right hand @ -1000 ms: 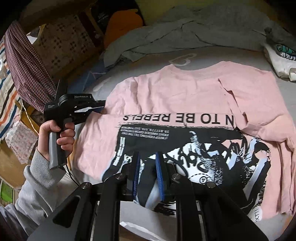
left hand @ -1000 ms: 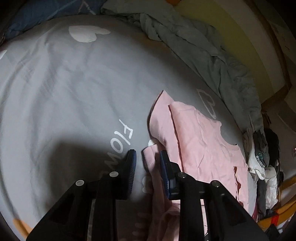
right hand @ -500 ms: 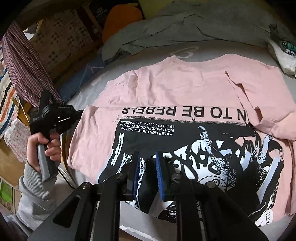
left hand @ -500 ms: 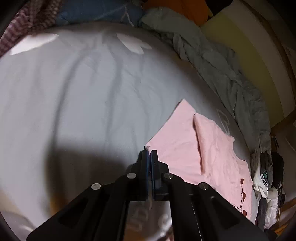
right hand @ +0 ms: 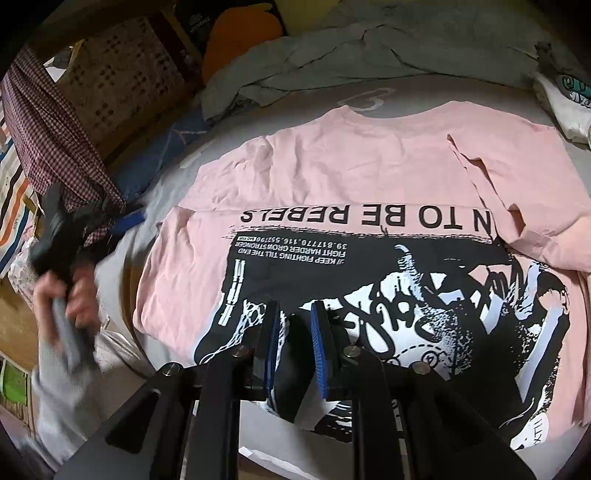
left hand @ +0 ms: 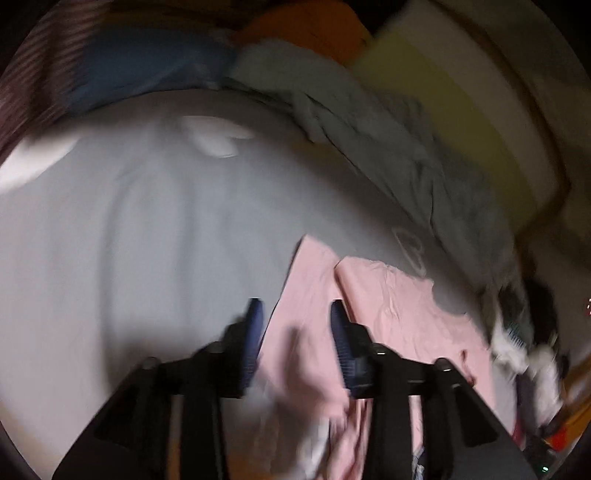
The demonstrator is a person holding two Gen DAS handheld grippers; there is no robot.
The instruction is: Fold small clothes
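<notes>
A pink T-shirt [right hand: 369, 177] with a black and white print lies spread on the grey bed sheet [left hand: 129, 240], lettering upside down to me. My right gripper [right hand: 295, 314] is shut on a bunched fold of the printed hem at the near edge. My left gripper [left hand: 295, 314] hovers over the pink T-shirt [left hand: 388, 306] at its left side. Its jaws are opening, and the pink cloth lies below the gap with neither pad touching it. In the right wrist view the left gripper [right hand: 129, 221] is a blur at the shirt's left, held by a hand [right hand: 74, 295].
A crumpled grey garment [right hand: 369, 51] lies along the far side of the bed. White printed clothes [right hand: 565, 103] are piled at the right. A checked cloth [right hand: 48, 129] and an orange cushion [right hand: 240, 33] sit at the left and back.
My left gripper closed at the shirt's left edge, then opened and lifted away to the left. The shirt's left side now lies flat. My right gripper has kept still.
</notes>
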